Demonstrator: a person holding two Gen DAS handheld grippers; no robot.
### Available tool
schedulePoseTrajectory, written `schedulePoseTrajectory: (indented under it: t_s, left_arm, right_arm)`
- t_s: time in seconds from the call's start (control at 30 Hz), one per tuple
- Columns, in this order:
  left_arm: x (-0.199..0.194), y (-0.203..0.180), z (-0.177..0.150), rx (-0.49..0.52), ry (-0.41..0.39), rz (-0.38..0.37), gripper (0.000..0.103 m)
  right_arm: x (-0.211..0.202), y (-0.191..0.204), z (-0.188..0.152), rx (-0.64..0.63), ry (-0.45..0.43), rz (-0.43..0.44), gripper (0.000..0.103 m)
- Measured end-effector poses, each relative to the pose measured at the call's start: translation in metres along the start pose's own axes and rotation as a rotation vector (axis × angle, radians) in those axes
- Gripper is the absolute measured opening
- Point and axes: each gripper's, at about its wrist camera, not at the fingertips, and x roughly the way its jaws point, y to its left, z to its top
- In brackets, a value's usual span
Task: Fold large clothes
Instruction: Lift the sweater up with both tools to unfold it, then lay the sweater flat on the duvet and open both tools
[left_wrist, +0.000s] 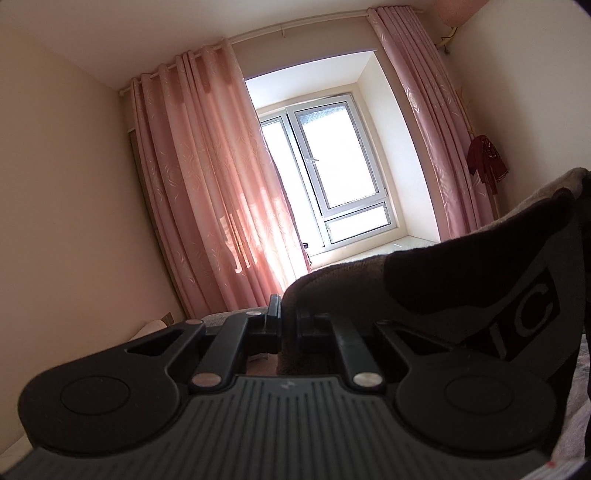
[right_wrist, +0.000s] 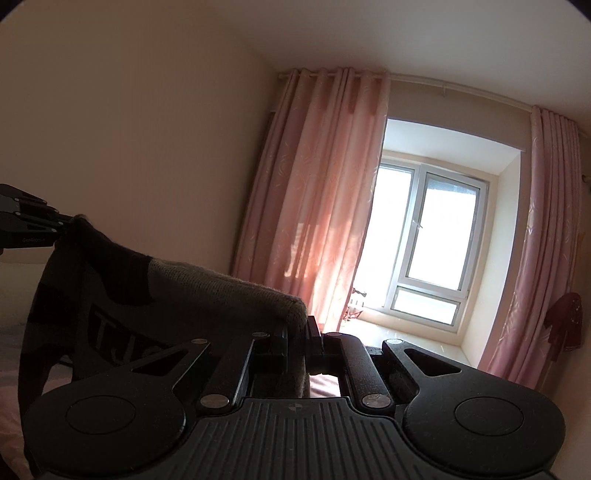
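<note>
Knitted brown sweater (right_wrist: 122, 295) hangs in the air above the bed (right_wrist: 11, 369), stretched between both tools: the left hand-held gripper (left_wrist: 282, 321) and the right hand-held gripper (right_wrist: 297, 338) each pinch an edge. No fold seems made yet; folding remains.

Open air ahead toward the window (left_wrist: 332, 162); knit garment (left_wrist: 461, 280) stretched between both tools.

My sweater (left_wrist: 461, 280) is dark brown and grey-brown with big grey letters. My grippers (left_wrist: 282, 321) are black. The curtains (left_wrist: 207, 177) are pink with a pale leaf pattern. The window (left_wrist: 332, 166) frame is white. A cloth (left_wrist: 487, 160) is red.
</note>
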Motion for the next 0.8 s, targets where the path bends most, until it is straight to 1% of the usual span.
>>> schedulePoseTrajectory:
  t_s: [0.07, 0.13, 0.2, 0.23, 0.27, 0.3, 0.33, 0.37, 0.4, 0.43, 0.47, 0.5, 0.53, 0.57, 0.63, 0.7, 0.73, 0.77, 0.8]
  left_arm:
    - [0.032, -0.001, 0.002, 0.015, 0.025, -0.031, 0.007]
    - [0.078, -0.002, -0.001, 0.004, 0.067, -0.073, 0.007]
    - [0.143, -0.006, -0.012, -0.017, 0.140, -0.130, 0.008]
    - [0.176, -0.011, -0.016, -0.021, 0.182, -0.160, 0.011]
    - [0.216, -0.019, -0.025, -0.018, 0.224, -0.193, 0.017]
    - [0.248, -0.026, -0.032, -0.026, 0.267, -0.208, 0.028]
    - [0.287, -0.035, -0.046, -0.036, 0.331, -0.227, 0.036]
    - [0.314, -0.044, -0.058, -0.031, 0.366, -0.240, 0.040]
    - [0.341, -0.052, -0.073, -0.015, 0.395, -0.247, 0.040]
    - [0.355, -0.058, -0.084, 0.000, 0.422, -0.247, 0.040]
    - [0.368, -0.059, -0.104, 0.009, 0.461, -0.248, 0.040]
    - [0.374, -0.059, -0.118, 0.001, 0.484, -0.259, 0.040]
    - [0.376, -0.055, -0.137, -0.016, 0.512, -0.282, 0.041]
    - [0.374, -0.049, -0.163, -0.035, 0.556, -0.303, 0.041]
    - [0.364, -0.044, -0.207, -0.049, 0.647, -0.321, 0.041]
    - [0.347, -0.041, -0.250, -0.053, 0.745, -0.329, 0.041]
    - [0.338, -0.040, -0.270, -0.064, 0.798, -0.329, 0.041]
    - [0.322, -0.042, -0.291, -0.082, 0.857, -0.337, 0.041]
    - [0.310, -0.043, -0.306, -0.097, 0.905, -0.354, 0.041]
  right_arm:
    - [0.030, -0.013, -0.001, -0.001, 0.043, -0.029, 0.004]
    - [0.069, -0.025, -0.010, 0.001, 0.100, -0.061, 0.004]
    - [0.123, -0.041, -0.028, 0.024, 0.186, -0.105, 0.004]
    - [0.152, -0.051, -0.038, 0.049, 0.232, -0.130, 0.005]
    - [0.189, -0.064, -0.051, 0.077, 0.322, -0.142, 0.009]
    - [0.222, -0.074, -0.065, 0.095, 0.409, -0.172, 0.021]
    - [0.250, -0.081, -0.081, 0.103, 0.484, -0.223, 0.033]
    - [0.275, -0.088, -0.101, 0.105, 0.558, -0.285, 0.045]
    - [0.288, -0.092, -0.111, 0.116, 0.593, -0.323, 0.046]
    - [0.299, -0.098, -0.120, 0.152, 0.615, -0.350, 0.046]
    - [0.298, -0.099, -0.130, 0.201, 0.625, -0.349, 0.046]
    - [0.292, -0.096, -0.138, 0.245, 0.624, -0.333, 0.046]
    - [0.285, -0.094, -0.146, 0.280, 0.620, -0.311, 0.047]
    - [0.272, -0.080, -0.157, 0.319, 0.635, -0.290, 0.047]
    - [0.254, -0.065, -0.179, 0.349, 0.696, -0.268, 0.047]
    - [0.225, -0.040, -0.210, 0.389, 0.752, -0.233, 0.047]
    - [0.216, -0.032, -0.222, 0.413, 0.785, -0.203, 0.047]
    - [0.194, -0.001, -0.247, 0.460, 0.838, -0.158, 0.047]
    - [0.189, 0.007, -0.262, 0.503, 0.882, -0.124, 0.047]
